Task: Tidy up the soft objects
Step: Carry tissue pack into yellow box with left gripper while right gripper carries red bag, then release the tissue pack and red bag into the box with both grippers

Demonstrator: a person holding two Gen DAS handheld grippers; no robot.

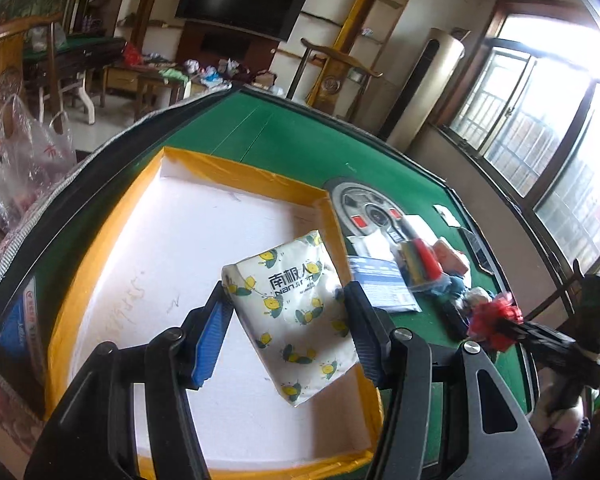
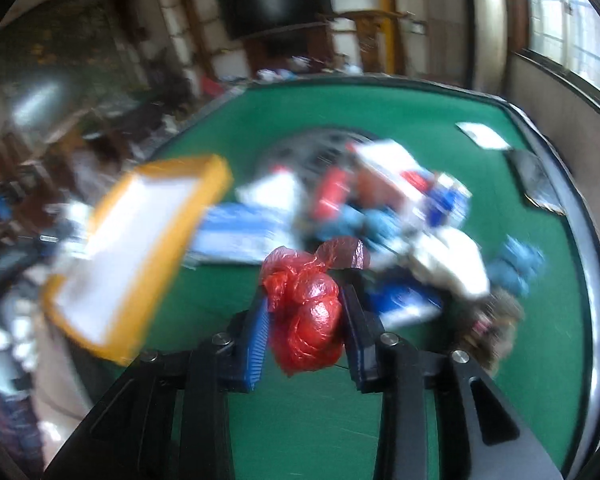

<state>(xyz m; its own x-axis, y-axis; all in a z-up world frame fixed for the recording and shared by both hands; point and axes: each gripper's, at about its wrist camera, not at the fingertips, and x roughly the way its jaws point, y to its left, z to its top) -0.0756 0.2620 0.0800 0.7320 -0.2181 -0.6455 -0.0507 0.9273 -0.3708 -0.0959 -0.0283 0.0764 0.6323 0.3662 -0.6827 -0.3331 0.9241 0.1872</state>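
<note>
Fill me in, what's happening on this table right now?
A person is sorting soft items with two handheld grippers. The left gripper holds a lemon-print tissue pack between its jaws over the yellow-rimmed white tray, which looks otherwise bare. The right gripper is shut on a crumpled red plastic bag, lifted above the green table. A heap of mixed packets waits beyond; that view is blurred.

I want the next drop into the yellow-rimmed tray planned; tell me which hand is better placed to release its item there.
Left. The left gripper holds the lemon-printed tissue pack directly over the yellow-rimmed white tray. The right gripper, clamping the crumpled red plastic bag, is over green felt, with the tray off to its left.
</note>
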